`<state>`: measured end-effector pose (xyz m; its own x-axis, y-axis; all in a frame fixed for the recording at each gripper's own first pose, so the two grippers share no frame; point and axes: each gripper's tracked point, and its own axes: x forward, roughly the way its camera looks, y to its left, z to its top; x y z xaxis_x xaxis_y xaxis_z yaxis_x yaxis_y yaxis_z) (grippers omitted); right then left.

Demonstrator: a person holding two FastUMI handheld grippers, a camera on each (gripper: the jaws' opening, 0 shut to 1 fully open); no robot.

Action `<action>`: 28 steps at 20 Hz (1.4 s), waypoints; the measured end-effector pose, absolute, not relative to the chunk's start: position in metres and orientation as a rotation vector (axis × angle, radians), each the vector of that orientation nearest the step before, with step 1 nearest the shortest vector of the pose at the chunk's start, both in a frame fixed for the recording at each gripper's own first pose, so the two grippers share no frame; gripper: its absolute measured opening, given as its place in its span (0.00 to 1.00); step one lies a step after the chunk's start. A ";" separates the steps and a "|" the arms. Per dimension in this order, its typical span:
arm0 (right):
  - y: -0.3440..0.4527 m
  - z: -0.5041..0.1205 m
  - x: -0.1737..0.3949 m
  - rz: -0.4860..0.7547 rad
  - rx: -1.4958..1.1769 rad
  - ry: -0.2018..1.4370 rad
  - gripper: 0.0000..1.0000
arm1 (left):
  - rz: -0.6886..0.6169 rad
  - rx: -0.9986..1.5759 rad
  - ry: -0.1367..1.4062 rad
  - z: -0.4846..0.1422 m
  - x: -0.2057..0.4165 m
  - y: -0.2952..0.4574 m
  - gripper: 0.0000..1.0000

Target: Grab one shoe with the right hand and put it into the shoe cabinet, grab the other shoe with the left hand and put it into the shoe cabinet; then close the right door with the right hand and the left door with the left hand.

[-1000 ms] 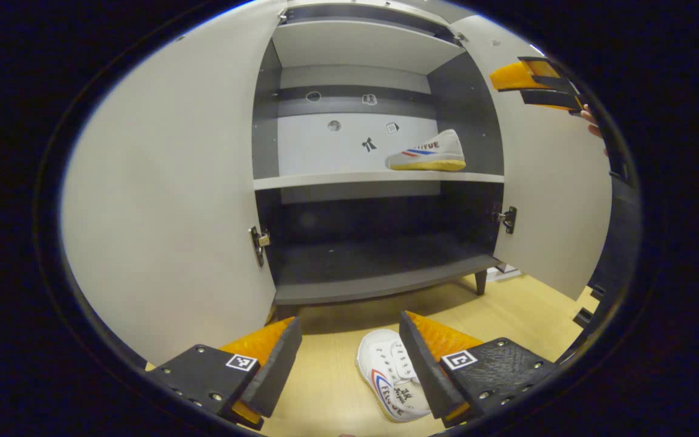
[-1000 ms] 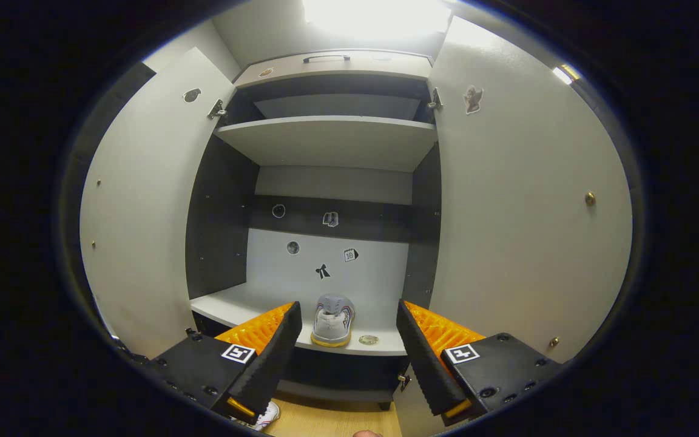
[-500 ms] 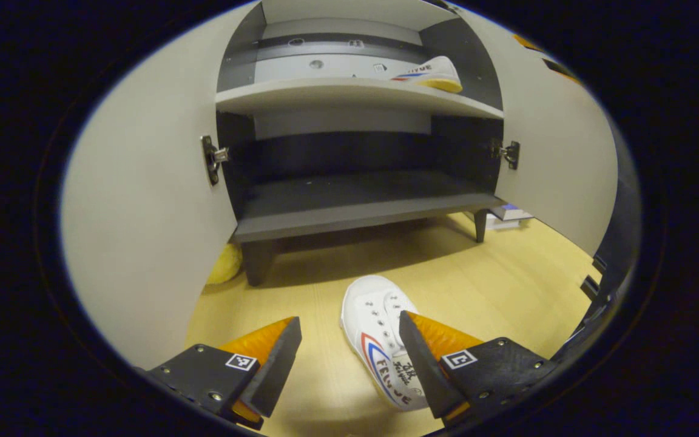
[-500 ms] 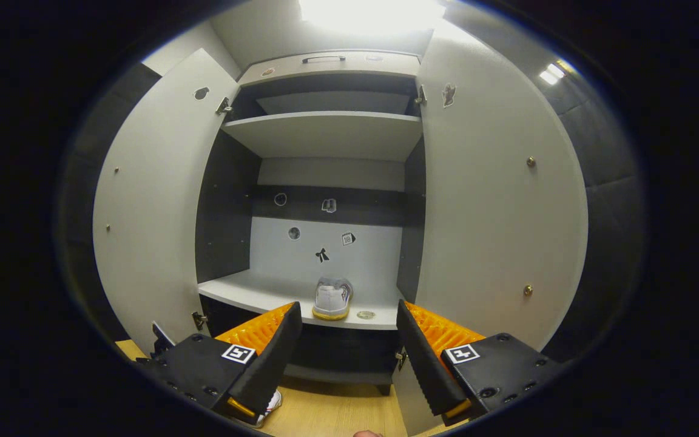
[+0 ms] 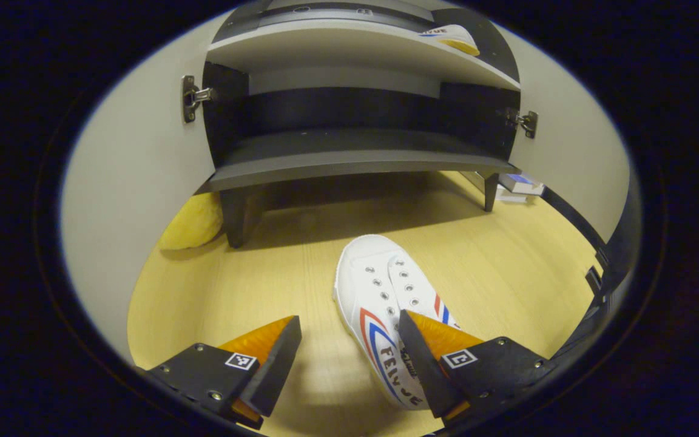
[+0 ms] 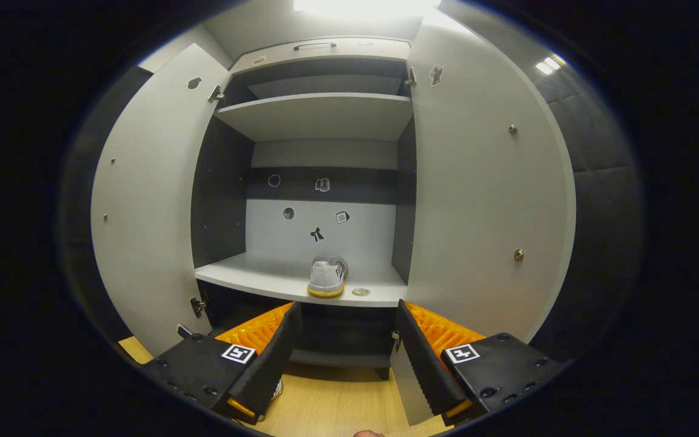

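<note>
A white shoe [image 5: 383, 309] with red and blue stripes lies on the wooden floor, toe toward the cabinet. My left gripper [image 5: 349, 358] hovers open just above it, the shoe's heel part under its right finger. The other white shoe [image 6: 327, 276] stands on the middle shelf [image 6: 252, 276] of the open shoe cabinet, heel toward me; its sole edge [image 5: 455, 39] peeks over that shelf in the left gripper view. My right gripper [image 6: 345, 352] is open and empty, held back from the cabinet. Both doors, left door [image 6: 143, 200] and right door [image 6: 483, 194], stand wide open.
A yellow soft object [image 5: 192, 221] lies on the floor by the cabinet's left leg. Some books [image 5: 519, 185] lie on the floor behind the right door [image 5: 574, 152]. The dark bottom shelf [image 5: 349, 158] holds nothing. The wooden floor [image 5: 507, 255] spreads around the shoe.
My left gripper has tilted down and dropped toward the shoe on the floor, which now sits larger between its fingers. My right gripper has drawn back from the cabinet, away from the shelved shoe.
</note>
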<state>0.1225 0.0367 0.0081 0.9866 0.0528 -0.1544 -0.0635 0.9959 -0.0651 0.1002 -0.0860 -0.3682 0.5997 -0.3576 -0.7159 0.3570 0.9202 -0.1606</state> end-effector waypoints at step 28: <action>0.025 0.005 0.094 0.106 -0.100 0.178 0.98 | -0.339 -0.079 0.802 -0.357 0.105 -0.097 0.02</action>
